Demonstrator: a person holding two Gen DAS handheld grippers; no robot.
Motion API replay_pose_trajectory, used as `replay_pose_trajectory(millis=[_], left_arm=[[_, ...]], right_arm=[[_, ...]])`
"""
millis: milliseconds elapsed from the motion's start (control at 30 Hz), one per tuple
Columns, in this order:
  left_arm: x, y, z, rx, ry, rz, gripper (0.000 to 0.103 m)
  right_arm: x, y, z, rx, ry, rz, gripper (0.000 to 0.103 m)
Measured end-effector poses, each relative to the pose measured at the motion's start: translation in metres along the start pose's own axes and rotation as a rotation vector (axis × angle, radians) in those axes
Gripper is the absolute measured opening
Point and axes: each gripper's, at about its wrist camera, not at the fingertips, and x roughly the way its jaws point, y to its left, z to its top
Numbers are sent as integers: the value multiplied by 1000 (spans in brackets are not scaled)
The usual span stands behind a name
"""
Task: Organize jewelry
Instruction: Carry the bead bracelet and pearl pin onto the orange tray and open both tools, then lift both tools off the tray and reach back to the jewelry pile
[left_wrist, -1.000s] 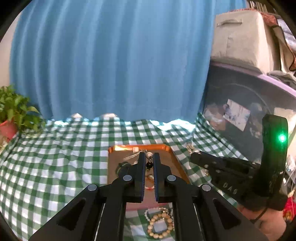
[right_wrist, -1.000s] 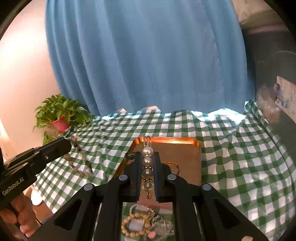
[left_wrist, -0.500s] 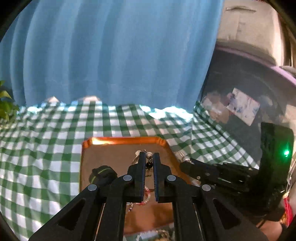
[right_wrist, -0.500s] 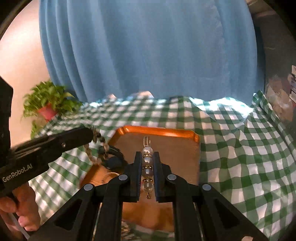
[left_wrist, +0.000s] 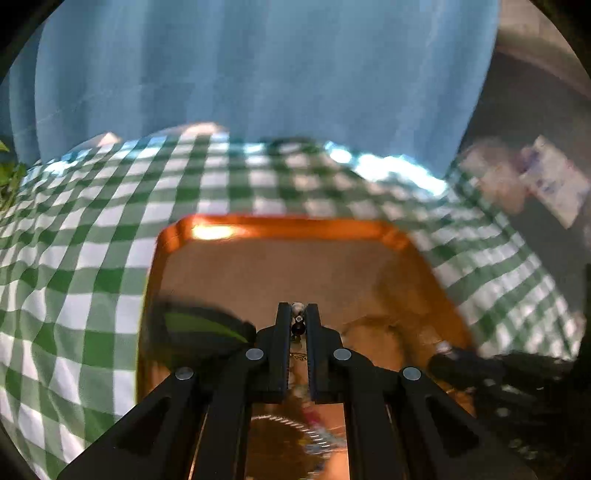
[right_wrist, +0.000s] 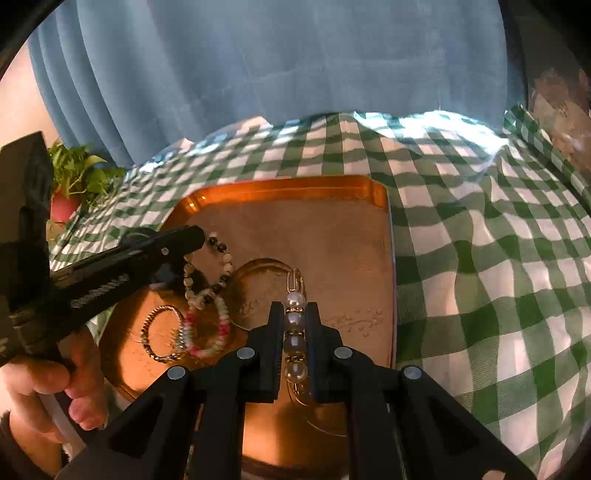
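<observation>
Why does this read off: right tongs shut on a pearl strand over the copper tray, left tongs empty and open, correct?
Left tongs aren't empty or open: the right wrist view shows them shut on a dark-and-white beaded strand. Right tongs do grip the pearl strand over the copper tray.

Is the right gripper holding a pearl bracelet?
Yes: the right gripper is clamped on a pearl bracelet above the copper tray.

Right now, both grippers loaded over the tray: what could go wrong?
1. The left gripper dangles its beaded bracelet onto the pink-and-white bracelet; releasing there may tangle them.
2. The right gripper pinches the pearl bracelet by its beads; it could slip out early.
3. Both grippers crowd the copper tray; they may collide.
</observation>
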Motion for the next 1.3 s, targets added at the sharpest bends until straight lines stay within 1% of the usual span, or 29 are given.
replay_pose_trajectory(millis=[67, 167, 233, 267, 300, 333, 367, 433, 500, 600, 667, 700, 733, 767, 800, 933, 1000, 1067, 1133, 1200, 1267, 1300], left_arm=[[2, -1, -4, 20, 14, 48, 8], [-1, -7, -5, 51, 21, 84, 8], [-6, -10, -5, 58, 21, 89, 16], [-10, -12, -5, 57, 17, 83, 34], [-15, -14, -5, 58, 8, 77, 62], [-20, -18, -4, 68, -10, 64, 72], [-30, -23, -6, 87, -41, 52, 79], [-44, -33, -5, 121, -72, 79, 80], [-59, -42, -7, 146, -82, 75, 80], [-88, -47, -15, 132, -95, 54, 80], [-105, -48, -23, 128, -95, 53, 80], [-116, -49, -29, 129, -96, 61, 80], [-125, -49, -34, 129, -99, 65, 81], [-135, -47, -41, 125, -101, 68, 81], [-145, -45, -48, 114, -104, 71, 82], [-178, -34, -84, 43, -109, 73, 87], [-187, -30, -104, 5, -93, 56, 88], [-190, -29, -119, -7, -75, 41, 88], [-190, -28, -135, -22, -61, 52, 88], [-187, -28, -149, -26, -50, 41, 88], [-183, -28, -160, -18, -61, 48, 88], [-180, -28, -166, -8, -70, 58, 88]], right_arm=[[4, -2, -2, 14, 17, -3, 10], [5, -3, -4, 10, 25, -15, 10], [3, -3, -3, 0, 16, -36, 11], [4, -3, -3, -10, 20, -43, 12], [4, -2, -3, -22, 21, -48, 17], [3, -3, -4, -24, 16, -66, 29], [1, -4, -4, -21, 6, -69, 33], [-3, -5, -4, -19, -14, -59, 33], [-8, -5, -3, -18, -26, -58, 34], [-20, -3, -4, -5, -44, -53, 34], [-37, 1, -7, 9, -81, -50, 36], [-44, 3, -8, 9, -94, -51, 40], [-54, 7, -10, 1, -111, -55, 47], [-67, 13, -13, -16, -128, -67, 52], [-75, 15, -16, -26, -137, -75, 60], [-118, 28, -41, -63, -180, -103, 69], [-136, 34, -58, -82, -194, -111, 69], [-149, 38, -76, -99, -206, -115, 69], [-157, 40, -94, -97, -205, -84, 69], [-159, 41, -111, -93, -198, -46, 69], [-154, 41, -123, -87, -188, -21, 69], [-150, 40, -129, -83, -179, -10, 65]])
